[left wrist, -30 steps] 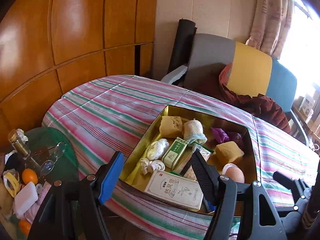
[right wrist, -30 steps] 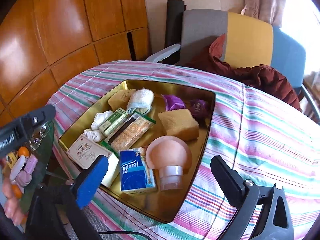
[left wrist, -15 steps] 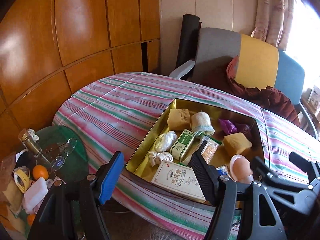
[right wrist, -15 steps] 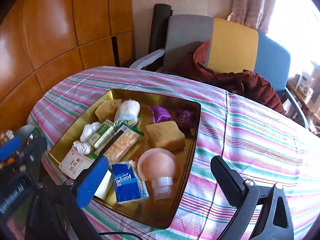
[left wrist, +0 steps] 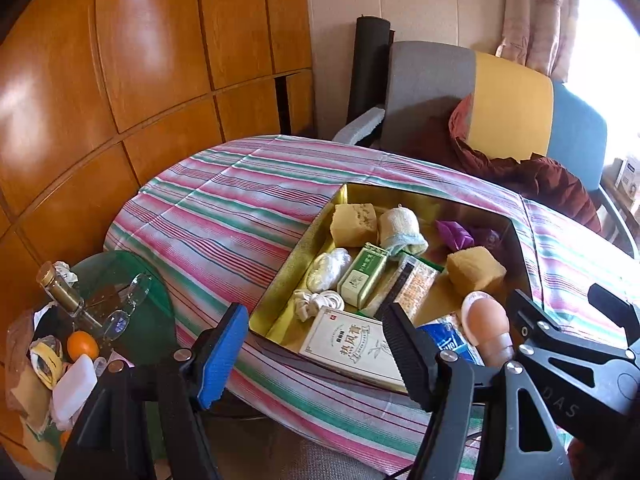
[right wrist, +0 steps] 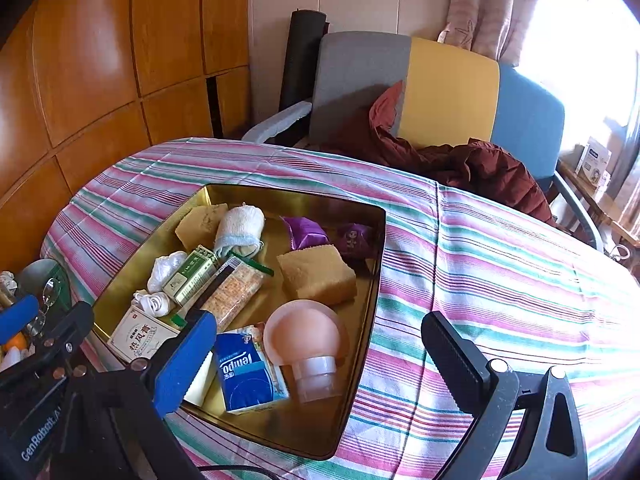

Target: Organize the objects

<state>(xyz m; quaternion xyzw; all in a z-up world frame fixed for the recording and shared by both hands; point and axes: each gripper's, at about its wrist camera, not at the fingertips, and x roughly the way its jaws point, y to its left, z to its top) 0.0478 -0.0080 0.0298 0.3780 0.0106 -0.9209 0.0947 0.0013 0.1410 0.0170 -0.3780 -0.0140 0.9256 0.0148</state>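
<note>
From my left wrist view, my black finger (left wrist: pixel 404 354) covers the near right corner of the cream box (left wrist: pixel 352 344) and most of the blue tissue pack (left wrist: pixel 450 338). My right gripper's frame (left wrist: pixel 560 344) hides the base of the pink bulb-shaped item (left wrist: pixel 486 320). From my right wrist view, my blue pad (right wrist: pixel 184 360) conceals the cream box's near end. Print on the green box (right wrist: pixel 190 276) is too small to read.
</note>
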